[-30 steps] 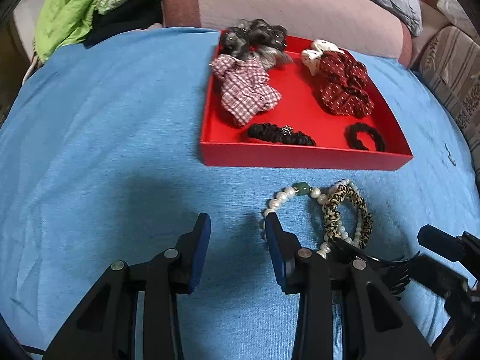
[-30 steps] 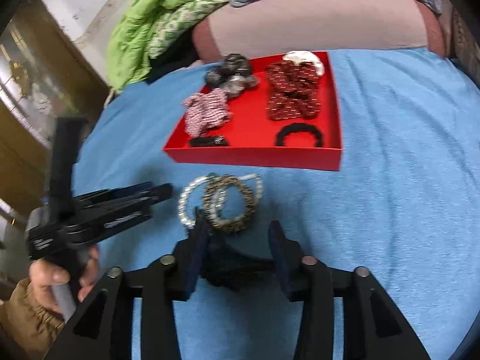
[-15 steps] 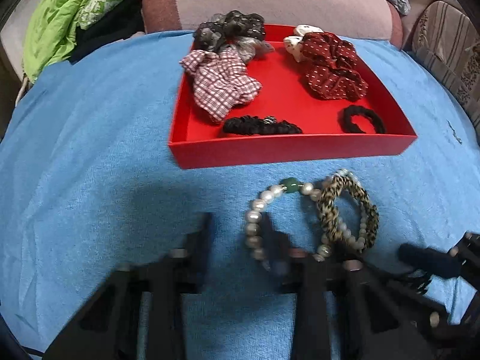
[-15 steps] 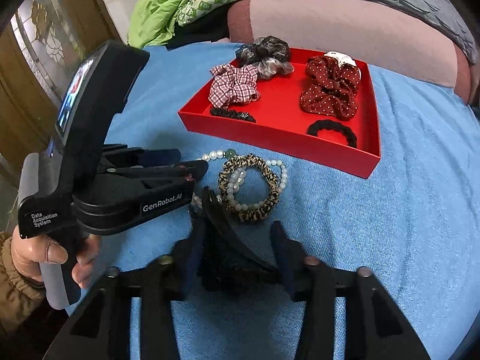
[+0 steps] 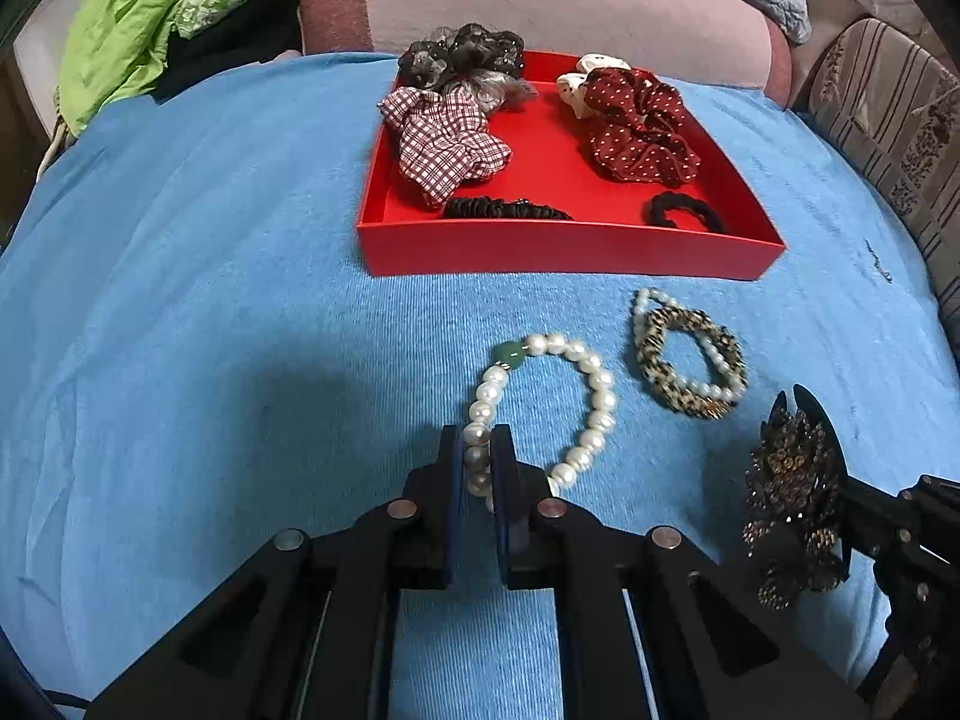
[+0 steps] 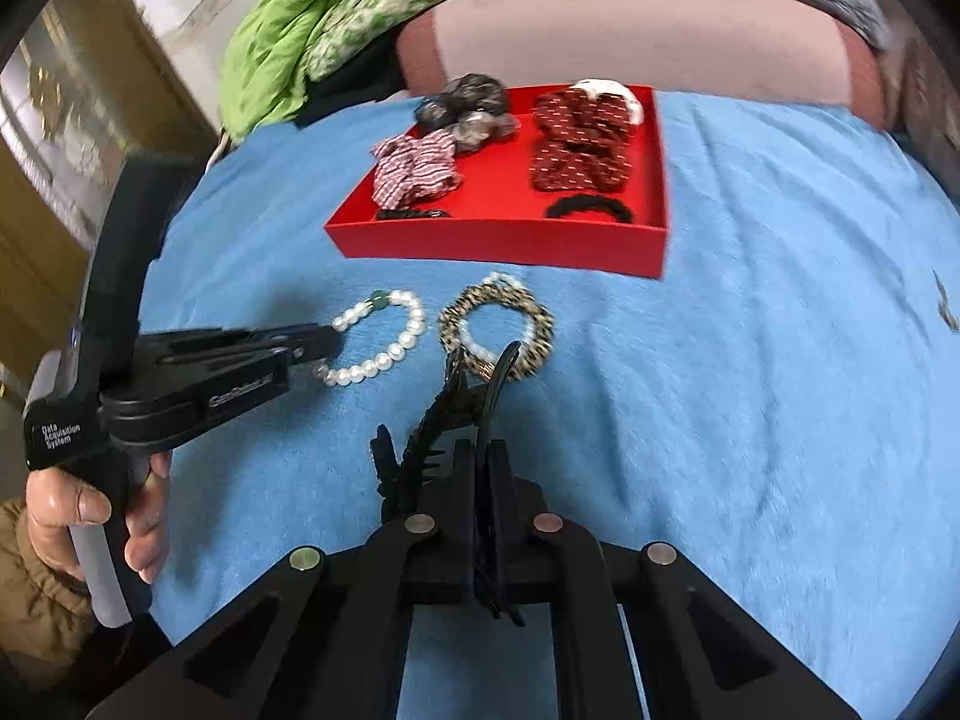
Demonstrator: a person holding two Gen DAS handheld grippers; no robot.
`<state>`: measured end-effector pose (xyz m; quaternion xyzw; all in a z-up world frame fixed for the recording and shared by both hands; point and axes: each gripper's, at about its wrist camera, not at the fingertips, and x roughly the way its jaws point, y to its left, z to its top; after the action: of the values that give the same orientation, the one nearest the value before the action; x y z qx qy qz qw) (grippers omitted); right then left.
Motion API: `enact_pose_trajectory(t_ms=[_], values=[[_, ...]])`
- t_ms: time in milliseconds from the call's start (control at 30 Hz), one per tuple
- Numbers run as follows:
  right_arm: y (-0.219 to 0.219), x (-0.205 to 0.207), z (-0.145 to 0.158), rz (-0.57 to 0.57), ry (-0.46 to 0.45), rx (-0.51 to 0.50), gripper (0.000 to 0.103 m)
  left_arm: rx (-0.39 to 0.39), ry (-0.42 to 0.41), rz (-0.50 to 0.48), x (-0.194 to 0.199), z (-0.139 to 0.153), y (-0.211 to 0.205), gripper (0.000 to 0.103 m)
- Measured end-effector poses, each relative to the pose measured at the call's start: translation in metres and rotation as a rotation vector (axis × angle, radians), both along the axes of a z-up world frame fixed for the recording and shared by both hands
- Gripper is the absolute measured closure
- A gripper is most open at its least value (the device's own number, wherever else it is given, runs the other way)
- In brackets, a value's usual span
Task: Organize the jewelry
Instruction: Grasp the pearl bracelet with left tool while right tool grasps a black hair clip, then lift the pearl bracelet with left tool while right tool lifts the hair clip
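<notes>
My left gripper point(image 5: 480, 450) is shut on a pearl bracelet with a green bead point(image 5: 600, 402); it also shows in the right wrist view point(image 6: 384, 354), with the left gripper point(image 6: 318, 354) there too. My right gripper point(image 6: 480, 462) is shut on a black hair claw clip point(image 6: 462, 396), whose beaded side shows in the left wrist view point(image 5: 792, 492). A leopard-print bracelet lying over a second pearl bracelet point(image 5: 690, 360) rests on the blue cloth point(image 5: 180, 300), in front of the red tray point(image 5: 570, 249).
The tray holds a plaid scrunchie point(image 5: 447, 144), a dark grey scrunchie point(image 5: 462, 57), a red dotted scrunchie point(image 5: 642, 123) and two black hair ties point(image 5: 684, 213). A pink cushion point(image 5: 540, 0) and green bedding point(image 5: 138, 18) lie behind; a striped sofa arm point(image 5: 888, 120) is at right.
Both grippers have shut: the left on the pearl bracelet, pulling it left off the leopard bracelet, the right on the claw clip, now raised and turned on edge.
</notes>
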<state>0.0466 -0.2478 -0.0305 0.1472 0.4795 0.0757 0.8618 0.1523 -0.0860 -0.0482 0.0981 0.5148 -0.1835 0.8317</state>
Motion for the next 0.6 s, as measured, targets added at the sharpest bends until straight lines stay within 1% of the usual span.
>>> enact_pose_trajectory(t_ms=[267,400,600], values=[[-0.012,-0.021,0.006,-0.066,-0.008,0.039,0.098,-0.023,-0.044,-0.009,-0.026,0.026,0.004,0.094],[-0.012,-0.03,0.012,-0.083,-0.019,0.035,0.098,-0.031,-0.068,-0.02,-0.041,0.039,0.007,0.094],[-0.008,-0.041,0.025,-0.099,-0.037,0.027,0.098,-0.078,-0.072,-0.015,-0.061,0.058,0.016,0.094]])
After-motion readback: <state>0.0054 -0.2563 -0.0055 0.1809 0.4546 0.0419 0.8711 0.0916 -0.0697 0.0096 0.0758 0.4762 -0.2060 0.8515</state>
